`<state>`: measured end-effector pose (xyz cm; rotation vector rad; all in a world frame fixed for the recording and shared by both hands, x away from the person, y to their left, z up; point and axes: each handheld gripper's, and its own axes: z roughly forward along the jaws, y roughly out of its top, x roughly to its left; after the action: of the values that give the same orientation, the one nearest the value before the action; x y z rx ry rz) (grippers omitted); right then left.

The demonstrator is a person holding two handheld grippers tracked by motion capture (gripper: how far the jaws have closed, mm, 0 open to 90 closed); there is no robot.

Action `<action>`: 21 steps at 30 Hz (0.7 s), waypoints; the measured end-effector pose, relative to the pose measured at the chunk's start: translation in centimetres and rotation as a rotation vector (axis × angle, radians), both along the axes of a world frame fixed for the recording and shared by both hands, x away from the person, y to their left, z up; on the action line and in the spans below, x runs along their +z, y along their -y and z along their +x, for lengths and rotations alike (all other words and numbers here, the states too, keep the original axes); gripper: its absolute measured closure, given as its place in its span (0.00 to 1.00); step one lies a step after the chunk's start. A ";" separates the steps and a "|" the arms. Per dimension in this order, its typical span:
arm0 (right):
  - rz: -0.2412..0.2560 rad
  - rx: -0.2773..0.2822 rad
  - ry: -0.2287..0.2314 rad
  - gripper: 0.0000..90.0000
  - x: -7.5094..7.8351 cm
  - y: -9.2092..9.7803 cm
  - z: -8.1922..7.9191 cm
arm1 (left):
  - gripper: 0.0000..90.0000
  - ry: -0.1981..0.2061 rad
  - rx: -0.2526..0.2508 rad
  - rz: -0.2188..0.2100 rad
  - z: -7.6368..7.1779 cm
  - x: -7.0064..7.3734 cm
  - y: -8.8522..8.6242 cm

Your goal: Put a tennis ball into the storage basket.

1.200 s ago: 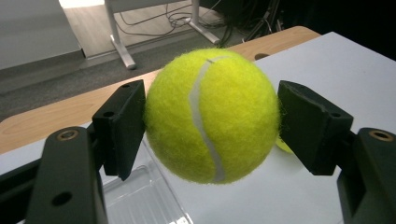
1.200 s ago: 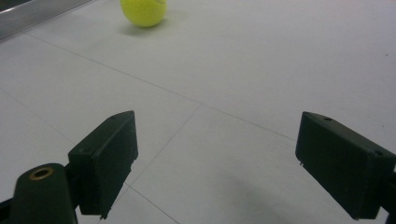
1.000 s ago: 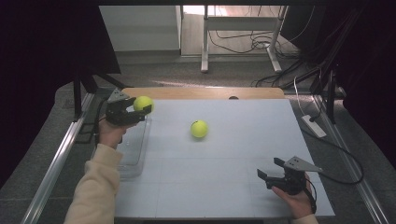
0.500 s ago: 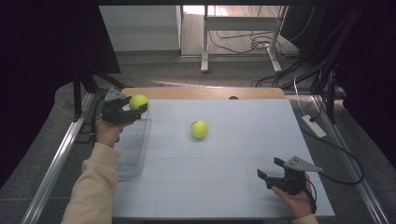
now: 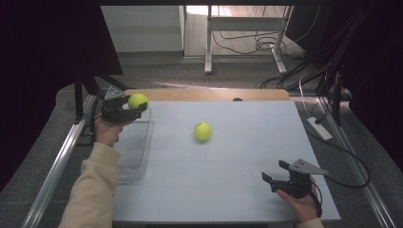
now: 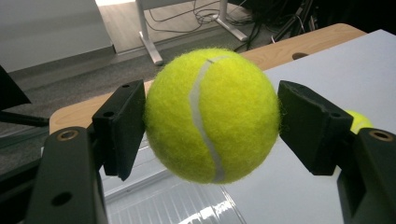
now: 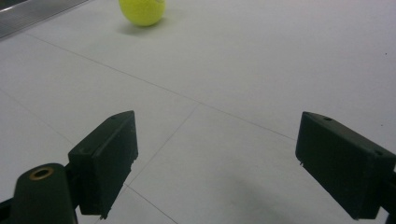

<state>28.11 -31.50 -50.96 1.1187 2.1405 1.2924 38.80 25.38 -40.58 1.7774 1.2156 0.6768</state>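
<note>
The right gripper [image 5: 274,179] sits low at the near right of the white tabletop [image 5: 237,190], held in a hand [image 5: 302,204]. Its fingers [image 7: 105,158] stand wide apart with nothing between them — only bare tabletop shows in the gap in the right gripper view.

Farther in, near the middle of the tabletop, a loose ball [image 5: 203,131] lies alone, well apart from both grippers; the right gripper view catches it at the top edge [image 7: 141,11].

At the far left, the left gripper [image 5: 135,108] is raised over the far end of a clear bin [image 5: 133,161] that lies along the tabletop's left edge. Its fingers [image 6: 122,126] clamp a held ball [image 6: 212,114] from both sides — the ball's white seam runs top to bottom, facing the camera. Below that ball the bin's clear ribbed floor shows, and beyond it the wooden far strip [image 6: 308,42] of the tabletop.
</note>
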 end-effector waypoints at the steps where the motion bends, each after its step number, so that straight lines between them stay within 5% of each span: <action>1: 0.000 0.000 0.000 0.15 0.0 0.0 0.0 | 0.31 0.000 0.003 0.001 0.1 0.0 -0.1; 21: -0.002 -0.001 -0.002 0.15 0.0 -0.1 0.0 | 0.31 -0.038 0.080 0.030 1.7 -0.6 -1.9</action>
<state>28.15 -31.42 -51.01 1.1208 2.1422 1.2892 40.54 27.30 -41.15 1.7812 1.3145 0.7134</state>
